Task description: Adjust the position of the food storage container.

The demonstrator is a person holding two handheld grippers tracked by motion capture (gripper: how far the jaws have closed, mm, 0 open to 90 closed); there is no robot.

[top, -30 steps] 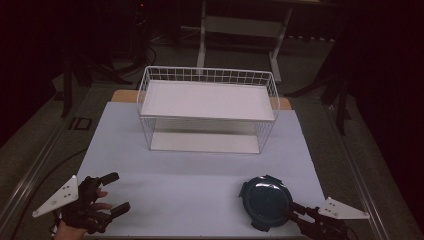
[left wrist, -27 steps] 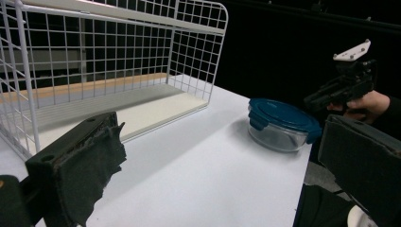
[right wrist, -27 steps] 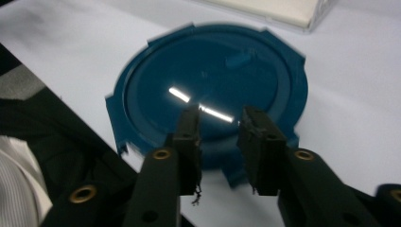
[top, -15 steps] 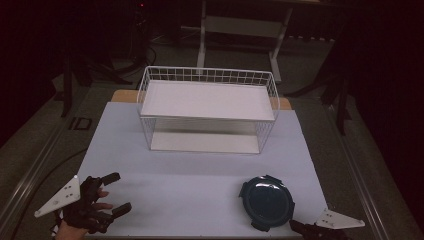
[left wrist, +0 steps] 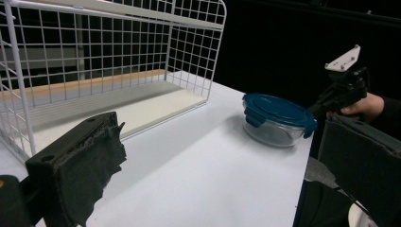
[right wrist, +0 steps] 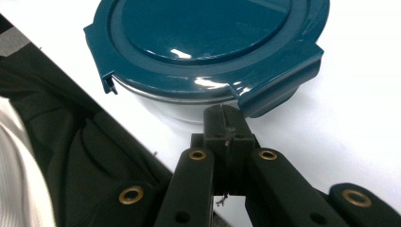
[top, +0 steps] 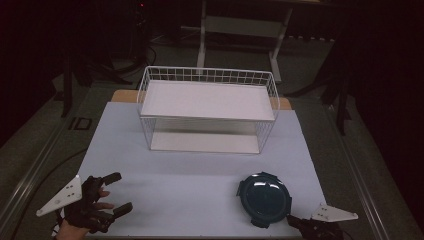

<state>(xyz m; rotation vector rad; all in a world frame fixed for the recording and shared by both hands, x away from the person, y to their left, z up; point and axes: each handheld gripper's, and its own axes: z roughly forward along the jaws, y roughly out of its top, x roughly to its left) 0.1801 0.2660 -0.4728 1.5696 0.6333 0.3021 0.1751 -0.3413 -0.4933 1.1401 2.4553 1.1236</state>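
A round glass container with a dark teal clip lid (top: 264, 198) (left wrist: 276, 118) (right wrist: 208, 42) stands at the front right of the pale table. My right gripper (top: 294, 220) (right wrist: 227, 125) is just at its near side, jaws pressed together with nothing between them. Its tips sit below one of the lid's clip flaps (right wrist: 279, 90), close to the glass wall; I cannot tell whether they touch. In the left gripper view the right gripper (left wrist: 316, 108) points at the container from the right. At the front left my left gripper (top: 114, 193) (left wrist: 217, 179) is open and empty, far from the container.
A white wire two-level rack (top: 207, 107) (left wrist: 94, 61) stands at the back middle of the table (top: 190, 175). The container is near the table's front edge. Dark clothing (right wrist: 71, 156) lies just left of the right gripper. The surroundings are dark floor and stands.
The right gripper's jaws have closed with nothing in them, and it has slipped lower toward the bottom edge of the high view. The left gripper and the container have stayed put.
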